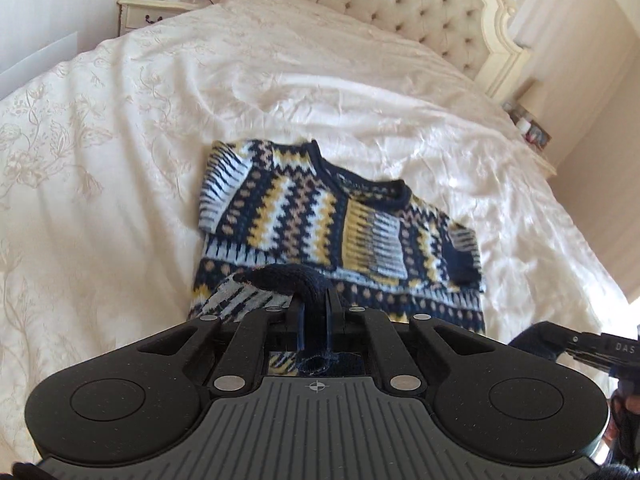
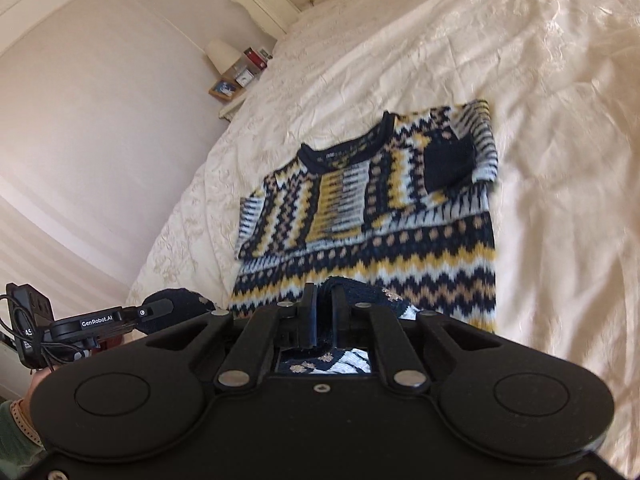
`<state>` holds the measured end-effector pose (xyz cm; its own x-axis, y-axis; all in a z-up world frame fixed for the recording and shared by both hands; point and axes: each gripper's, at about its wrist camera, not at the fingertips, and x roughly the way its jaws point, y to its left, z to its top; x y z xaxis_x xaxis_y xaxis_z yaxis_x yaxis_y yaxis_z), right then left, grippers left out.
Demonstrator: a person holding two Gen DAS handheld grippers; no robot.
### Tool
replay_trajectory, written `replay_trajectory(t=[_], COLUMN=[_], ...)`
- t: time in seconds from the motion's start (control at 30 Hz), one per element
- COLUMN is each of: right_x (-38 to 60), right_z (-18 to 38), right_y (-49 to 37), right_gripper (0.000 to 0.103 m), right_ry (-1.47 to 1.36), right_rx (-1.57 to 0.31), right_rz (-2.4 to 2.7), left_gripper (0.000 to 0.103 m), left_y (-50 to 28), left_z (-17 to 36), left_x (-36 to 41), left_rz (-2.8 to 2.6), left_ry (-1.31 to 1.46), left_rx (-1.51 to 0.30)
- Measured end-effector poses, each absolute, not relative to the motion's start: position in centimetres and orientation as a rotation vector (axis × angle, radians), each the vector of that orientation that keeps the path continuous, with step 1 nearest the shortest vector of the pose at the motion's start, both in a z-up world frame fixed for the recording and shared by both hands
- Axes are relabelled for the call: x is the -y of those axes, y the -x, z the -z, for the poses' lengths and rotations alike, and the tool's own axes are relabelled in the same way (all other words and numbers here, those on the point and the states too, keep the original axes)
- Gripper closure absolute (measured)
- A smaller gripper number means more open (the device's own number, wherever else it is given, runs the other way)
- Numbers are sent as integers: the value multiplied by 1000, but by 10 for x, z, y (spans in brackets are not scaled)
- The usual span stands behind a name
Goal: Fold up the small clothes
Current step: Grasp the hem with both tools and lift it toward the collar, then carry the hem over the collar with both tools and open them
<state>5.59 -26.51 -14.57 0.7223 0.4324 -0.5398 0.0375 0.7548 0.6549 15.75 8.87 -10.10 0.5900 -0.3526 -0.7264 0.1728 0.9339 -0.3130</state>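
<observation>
one patterned sweater (image 1: 320, 216) on cream bedspread (image 1: 120, 140), tufted headboard (image 1: 400, 12), perhaps a nightstand (image 1: 160, 12)

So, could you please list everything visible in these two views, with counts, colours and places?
sweater: one, navy, yellow, white and tan knit, flat on the bed, sleeves folded in, hem lifted.
bedspread: one, cream, covering the bed.
headboard: one, cream, tufted, far end.
nightstand: one, cream, beside the bed, carrying a photo frame, clock and red bottle.
left gripper: black, shut on the sweater hem.
right gripper: black, shut on the sweater hem.
</observation>
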Motion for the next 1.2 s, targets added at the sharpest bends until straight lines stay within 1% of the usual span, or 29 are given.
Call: replay_trajectory(t=[0.2, 0.47, 1.03, 1.07, 1.1, 1.2], right_x=[290, 302, 304, 305, 306, 310], right_z=[139, 146, 212, 216, 220, 227], right_y=[-117, -171, -286, -292, -297, -308], right_gripper=[90, 90, 90, 88, 81, 80], right_ry=[-692, -706, -652, -655, -656, -641], right_rx=[-663, -630, -845, -856, -867, -869], right_rz=[-209, -83, 107, 111, 116, 142], left_gripper=[95, 95, 93, 93, 93, 93], left_y=[-210, -268, -381, -385, -393, -408], left_z=[86, 93, 169, 171, 174, 179], left_x=[-74, -59, -56, -57, -57, -56], left_rz=[255, 305, 220, 217, 210, 191], left_ry=[223, 194, 213, 215, 207, 163], left_rx=[-809, -826, -1018, -1023, -1026, -1014])
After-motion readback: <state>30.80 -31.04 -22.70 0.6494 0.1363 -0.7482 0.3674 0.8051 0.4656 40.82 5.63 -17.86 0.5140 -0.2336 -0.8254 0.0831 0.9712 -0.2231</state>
